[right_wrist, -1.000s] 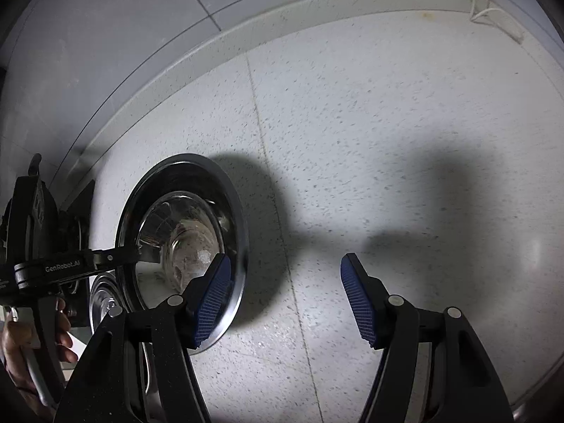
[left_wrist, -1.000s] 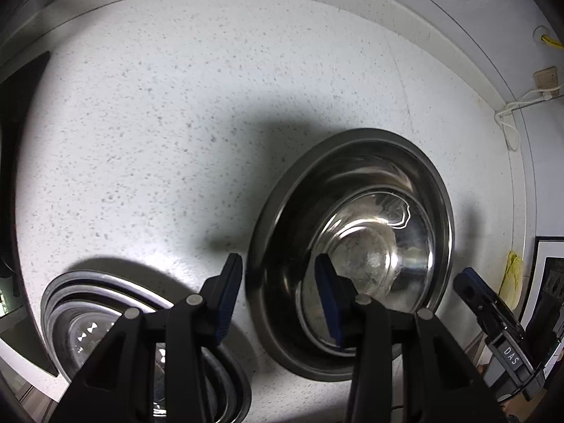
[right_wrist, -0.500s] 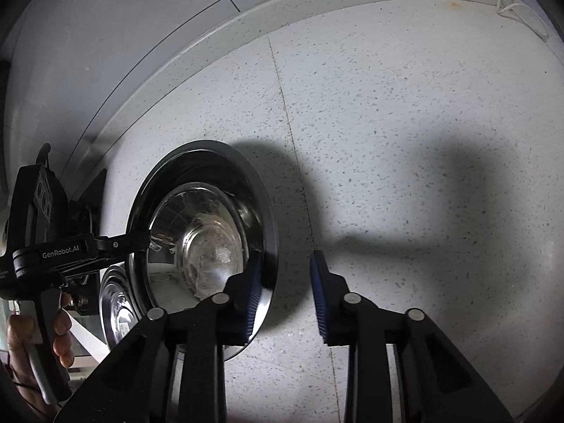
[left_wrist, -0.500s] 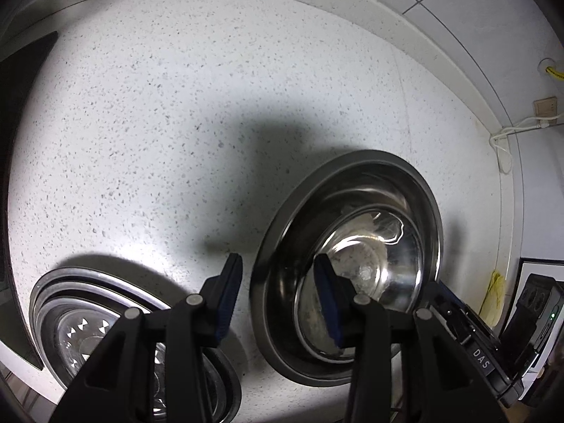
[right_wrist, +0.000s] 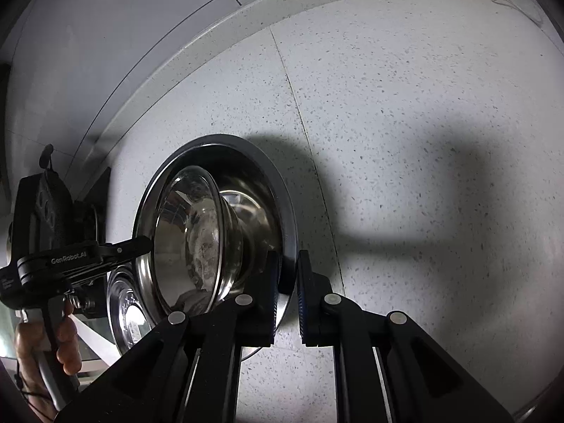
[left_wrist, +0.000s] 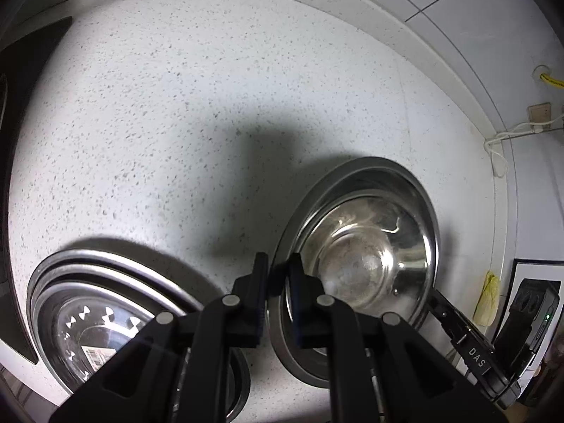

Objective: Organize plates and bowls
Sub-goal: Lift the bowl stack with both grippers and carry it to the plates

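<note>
Both grippers were wide open a second ago and have now pinched shut on opposite rims of the steel bowl (left_wrist: 359, 246): left gripper (left_wrist: 278, 278) on the near-left rim, right gripper (right_wrist: 287, 282) across from it. The bowl, a smaller one nested inside, sits on the counter (left_wrist: 176, 105) beside the plate stack (left_wrist: 105, 310), so I'd guess a two-handed lift comes next.

Plate stack (left_wrist: 105, 303) cut off by left tongs (left_wrist: 276, 278), steel bowl (left_wrist: 363, 257) lower rim hidden behind them
</note>
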`<state>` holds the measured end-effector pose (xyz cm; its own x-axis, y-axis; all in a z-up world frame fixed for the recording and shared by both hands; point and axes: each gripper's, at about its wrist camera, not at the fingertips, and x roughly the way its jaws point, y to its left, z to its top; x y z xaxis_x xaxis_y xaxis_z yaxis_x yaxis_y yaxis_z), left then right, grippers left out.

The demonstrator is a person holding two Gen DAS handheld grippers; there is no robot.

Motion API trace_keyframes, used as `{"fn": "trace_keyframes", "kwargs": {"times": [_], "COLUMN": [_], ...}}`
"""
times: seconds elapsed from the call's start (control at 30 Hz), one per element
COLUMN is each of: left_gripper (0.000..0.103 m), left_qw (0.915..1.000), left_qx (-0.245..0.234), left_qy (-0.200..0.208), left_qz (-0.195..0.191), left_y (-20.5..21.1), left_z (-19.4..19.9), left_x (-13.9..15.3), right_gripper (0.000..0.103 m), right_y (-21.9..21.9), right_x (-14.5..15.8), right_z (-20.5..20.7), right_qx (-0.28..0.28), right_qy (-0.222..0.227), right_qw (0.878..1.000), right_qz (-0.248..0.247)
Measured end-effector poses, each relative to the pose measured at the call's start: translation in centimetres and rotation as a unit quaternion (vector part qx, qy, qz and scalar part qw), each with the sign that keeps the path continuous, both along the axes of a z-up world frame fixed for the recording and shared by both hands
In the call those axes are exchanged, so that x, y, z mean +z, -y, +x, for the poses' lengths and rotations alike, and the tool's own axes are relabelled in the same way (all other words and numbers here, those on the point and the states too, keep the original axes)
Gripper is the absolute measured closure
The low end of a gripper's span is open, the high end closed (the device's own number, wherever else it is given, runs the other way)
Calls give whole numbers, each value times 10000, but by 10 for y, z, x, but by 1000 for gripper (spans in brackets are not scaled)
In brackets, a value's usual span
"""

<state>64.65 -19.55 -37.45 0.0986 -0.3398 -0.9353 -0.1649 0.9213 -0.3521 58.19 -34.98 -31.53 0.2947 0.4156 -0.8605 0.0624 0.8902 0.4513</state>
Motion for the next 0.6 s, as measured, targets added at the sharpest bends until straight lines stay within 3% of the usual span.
{"fn": "trace_keyframes", "kwargs": {"times": [0.37,0.6], "left_gripper": [93,93], "left_qw": [9993,9980], "left_qx": [-32,178], "left_qy": [339,521], "left_qz": [134,303], "left_y": [-28,-71], "left_z": [-30,-66], "left_x": [37,61], "right_gripper": [93,93], "right_y": [-21,-67], "right_x": [32,62], "right_z": [-24,-39], "right_qx": [123,538], "right_qy": [320,637], "right_qw": [9993,9965], "right_qz": [-113,-76]}}
